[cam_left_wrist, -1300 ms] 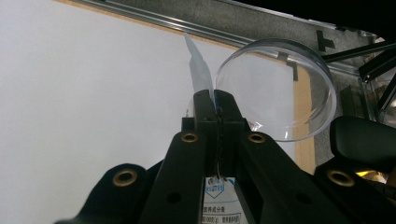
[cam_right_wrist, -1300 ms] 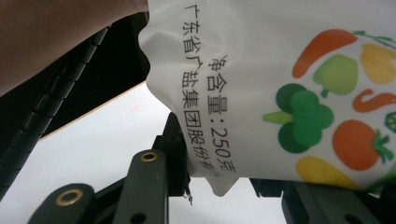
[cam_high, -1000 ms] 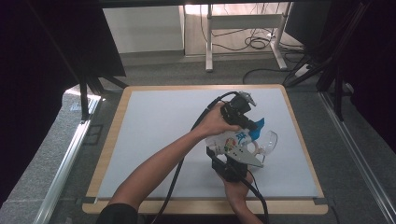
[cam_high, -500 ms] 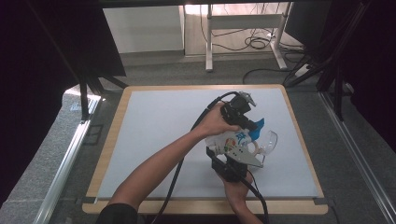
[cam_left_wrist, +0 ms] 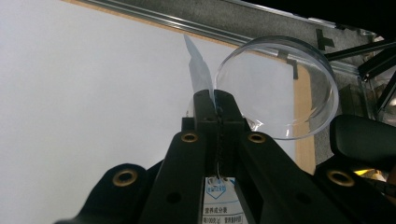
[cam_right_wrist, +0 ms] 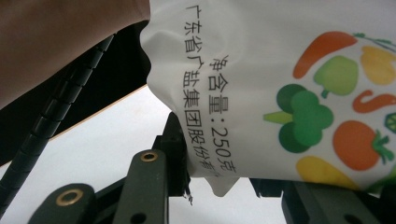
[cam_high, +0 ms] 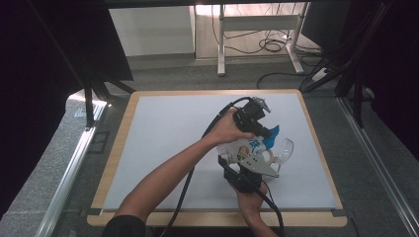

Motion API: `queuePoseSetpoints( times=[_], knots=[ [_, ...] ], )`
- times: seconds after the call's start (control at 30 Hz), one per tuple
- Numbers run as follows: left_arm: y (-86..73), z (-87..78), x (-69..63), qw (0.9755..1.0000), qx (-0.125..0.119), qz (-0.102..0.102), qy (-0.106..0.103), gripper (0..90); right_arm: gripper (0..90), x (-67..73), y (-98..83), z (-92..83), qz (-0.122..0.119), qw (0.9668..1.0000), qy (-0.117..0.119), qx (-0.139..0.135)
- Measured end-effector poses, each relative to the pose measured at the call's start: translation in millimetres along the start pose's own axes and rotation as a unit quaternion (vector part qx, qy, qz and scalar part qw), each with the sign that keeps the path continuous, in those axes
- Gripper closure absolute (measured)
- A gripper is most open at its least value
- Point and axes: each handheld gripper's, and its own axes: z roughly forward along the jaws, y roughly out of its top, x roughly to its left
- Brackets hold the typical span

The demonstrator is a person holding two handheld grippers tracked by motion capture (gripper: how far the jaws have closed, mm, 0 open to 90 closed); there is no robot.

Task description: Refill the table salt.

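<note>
Where the white table (cam_high: pixel 163 148) meets its wooden rim on the near right, a printed white pouch (cam_high: pixel 244 149) is held up between two tools, with a clear plastic dish (cam_high: pixel 282 148) just beside it on the far-right side. The left tool (cam_high: pixel 263 129), reached across from the person's left hand (cam_high: pixel 227 129), is clenched on the blue top edge of the pouch; in the left gripper view its two black jaws stand pressed together with the thin blue-white film (cam_left_wrist: pixel 198 70) pinched between them, and the clear plastic dish (cam_left_wrist: pixel 285 88) sits just beyond the jaw tips, standing on edge over the table's wooden rim (cam_left_wrist: pixel 302 107). The right tool (cam_high: pixel 249 170), held in the right hand (cam_high: pixel 252 205) at the near side of the pouch, grips the pouch's lower end; in the right gripper view the pouch (cam_right_wrist: pixel 280 84) lies across the jaws, printed with black Chinese characters and vegetable pictures, one corner hanging down between the jaws, which press against it. A ribbed black cable (cam_right_wrist: pixel 56 112) runs left of the pouch there.
</note>
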Motion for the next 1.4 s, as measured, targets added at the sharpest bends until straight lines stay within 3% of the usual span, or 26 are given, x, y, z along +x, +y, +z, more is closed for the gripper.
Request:
queuePoseSetpoints(
  times=[1.4],
  knots=[
    [-0.5, 0.4, 1.5, 1.0000, 0.000, -0.006, -0.001, 90.0, 63.8, 0.6, 1.6, -0.1, 0.000, 1.0000, 0.002, -0.003]
  ],
)
